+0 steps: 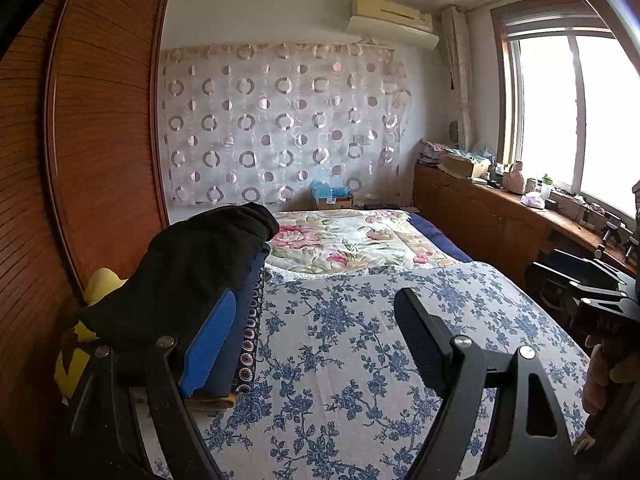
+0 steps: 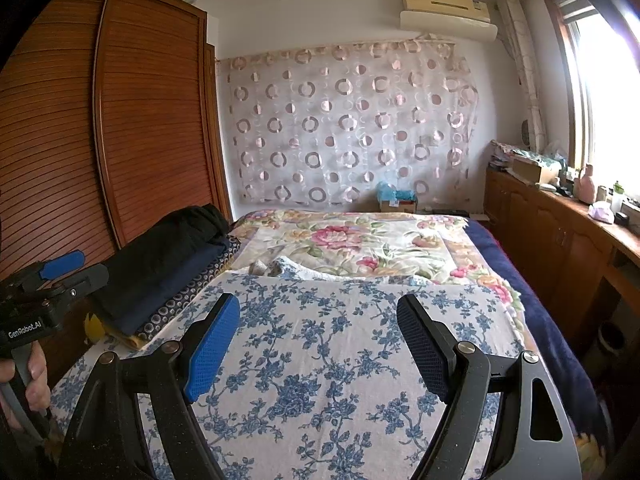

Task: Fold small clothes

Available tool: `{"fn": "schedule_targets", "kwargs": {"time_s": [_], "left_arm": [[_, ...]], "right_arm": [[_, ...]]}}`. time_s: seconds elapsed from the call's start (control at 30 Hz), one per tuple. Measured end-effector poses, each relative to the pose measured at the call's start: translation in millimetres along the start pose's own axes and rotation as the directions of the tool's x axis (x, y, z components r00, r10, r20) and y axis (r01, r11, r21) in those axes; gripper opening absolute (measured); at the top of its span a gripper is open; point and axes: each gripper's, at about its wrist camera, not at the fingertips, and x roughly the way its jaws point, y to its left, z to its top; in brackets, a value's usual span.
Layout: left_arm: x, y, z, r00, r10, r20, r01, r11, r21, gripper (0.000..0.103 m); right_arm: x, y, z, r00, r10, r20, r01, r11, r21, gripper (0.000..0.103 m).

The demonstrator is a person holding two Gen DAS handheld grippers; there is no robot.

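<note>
A stack of folded clothes (image 1: 188, 268) lies on the left side of the bed: a black garment on top, navy and ring-patterned pieces under it, and yellow at the bottom. It also shows in the right wrist view as the stack (image 2: 160, 256). My left gripper (image 1: 316, 296) is open and holds nothing, its blue pad (image 1: 208, 344) close beside the stack's near end. A hand holds the left gripper (image 2: 80, 267). My right gripper (image 2: 318, 300) is open above the blue floral cloth (image 2: 320, 360), nothing between its fingers. It appears at the right edge as the right gripper (image 1: 560, 270).
The blue floral cloth (image 1: 340, 360) is spread flat over the near half of the bed, a pink floral quilt (image 2: 352, 240) beyond it. A wooden wardrobe (image 2: 140, 120) stands on the left. A cluttered wooden counter (image 2: 560, 208) runs under the window on the right.
</note>
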Motion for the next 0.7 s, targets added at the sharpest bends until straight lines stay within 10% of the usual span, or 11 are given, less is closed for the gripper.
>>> {"fn": "schedule_targets", "kwargs": {"time_s": [0.7], "left_arm": [[0,1,1,1.0,0.0,0.006,0.0,1.0,0.0,0.082]], "right_arm": [[-21,-22,3,1.0,0.01,0.005,-0.01,1.0,-0.007,0.082]]}}
